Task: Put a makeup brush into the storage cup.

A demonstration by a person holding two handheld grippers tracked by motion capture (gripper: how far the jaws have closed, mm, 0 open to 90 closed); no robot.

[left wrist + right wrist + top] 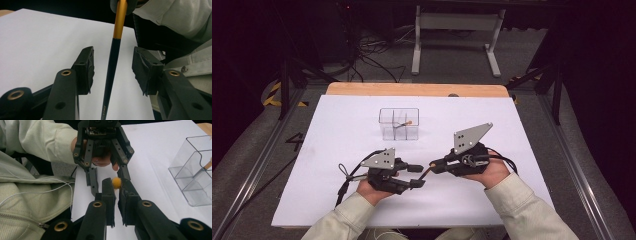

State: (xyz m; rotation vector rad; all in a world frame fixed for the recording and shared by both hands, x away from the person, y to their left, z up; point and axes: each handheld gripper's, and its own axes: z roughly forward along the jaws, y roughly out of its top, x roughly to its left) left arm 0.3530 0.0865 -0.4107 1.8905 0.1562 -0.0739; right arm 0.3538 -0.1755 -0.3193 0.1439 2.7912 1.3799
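A thin stick (111, 72) with a black shaft and a gold upper part runs between the two grippers. My right gripper (116, 185) is shut on its gold end (116, 182), seen end-on between the pads; in the high view this gripper (432, 163) is right of centre. The black shaft passes through the gap of my left gripper (114, 63), and both pads stand clear of it, so this gripper is open. The left gripper (415, 175) points right, toward the right gripper's tips. In the right gripper view the left gripper (108, 177) faces the camera.
A clear plastic box (399, 124) with compartments stands mid-table on the white sheet (337, 150); a thin orange-tipped stick (405, 123) leans inside it. The same box (192, 170) sits at the right of the right gripper view. A wooden table edge (412, 89) runs along the far side.
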